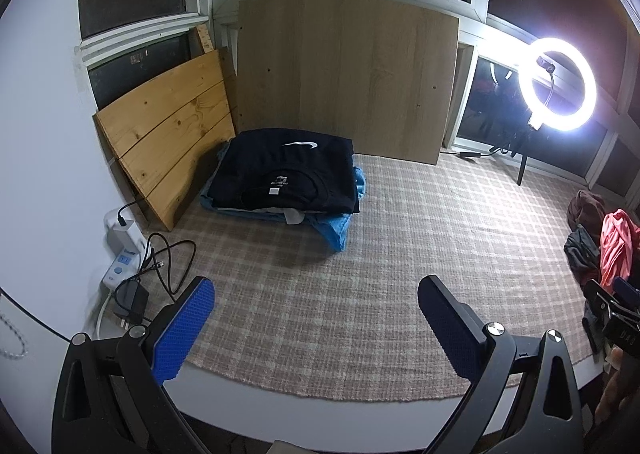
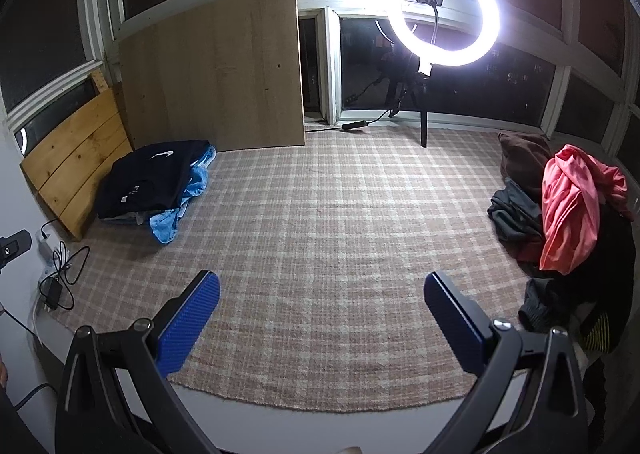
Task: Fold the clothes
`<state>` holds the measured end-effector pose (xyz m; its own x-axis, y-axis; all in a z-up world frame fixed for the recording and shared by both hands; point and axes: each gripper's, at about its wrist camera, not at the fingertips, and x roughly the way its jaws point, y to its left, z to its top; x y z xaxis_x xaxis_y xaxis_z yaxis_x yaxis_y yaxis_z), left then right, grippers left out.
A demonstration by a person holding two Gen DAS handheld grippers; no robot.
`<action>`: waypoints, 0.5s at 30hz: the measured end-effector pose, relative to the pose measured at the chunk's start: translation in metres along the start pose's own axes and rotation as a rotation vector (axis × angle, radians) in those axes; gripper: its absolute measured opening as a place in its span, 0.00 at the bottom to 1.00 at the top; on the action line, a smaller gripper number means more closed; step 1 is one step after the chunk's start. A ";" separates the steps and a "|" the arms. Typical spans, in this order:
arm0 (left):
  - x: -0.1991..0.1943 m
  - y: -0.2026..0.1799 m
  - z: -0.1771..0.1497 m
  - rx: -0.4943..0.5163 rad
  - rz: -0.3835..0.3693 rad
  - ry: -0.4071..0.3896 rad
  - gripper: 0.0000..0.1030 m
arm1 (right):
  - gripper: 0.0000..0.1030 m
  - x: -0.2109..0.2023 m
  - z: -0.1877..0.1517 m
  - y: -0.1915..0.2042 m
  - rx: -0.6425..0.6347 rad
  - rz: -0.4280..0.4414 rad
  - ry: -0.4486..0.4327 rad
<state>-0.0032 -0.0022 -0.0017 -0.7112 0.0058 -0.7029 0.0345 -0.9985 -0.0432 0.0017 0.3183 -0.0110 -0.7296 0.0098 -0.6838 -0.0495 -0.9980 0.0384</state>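
A folded black shirt with a white swoosh tops a stack of folded clothes over a blue garment, at the rug's far left by the wooden boards. The same black shirt shows in the right wrist view. A heap of unfolded clothes lies at the right, with a coral-pink garment on top, also seen as the pink garment. My left gripper hovers open over the bare checked rug, nothing between its blue pads. My right gripper is likewise open above the rug, left of the heap.
A lit ring light on a tripod stands at the back by the windows. Wooden boards lean on the wall. A power strip with chargers and cables lies at the rug's left edge. White floor borders the rug's near edge.
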 end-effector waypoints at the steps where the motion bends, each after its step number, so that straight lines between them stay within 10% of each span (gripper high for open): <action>1: 0.000 0.000 0.000 0.001 0.001 0.001 0.99 | 1.00 0.000 0.000 -0.001 0.003 0.003 0.000; 15: -0.003 0.001 -0.003 0.005 -0.001 -0.005 0.99 | 1.00 -0.003 0.002 0.001 0.015 -0.024 -0.008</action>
<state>0.0013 -0.0025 -0.0021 -0.7148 0.0062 -0.6993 0.0307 -0.9987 -0.0402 0.0027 0.3179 -0.0073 -0.7333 0.0341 -0.6791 -0.0770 -0.9965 0.0331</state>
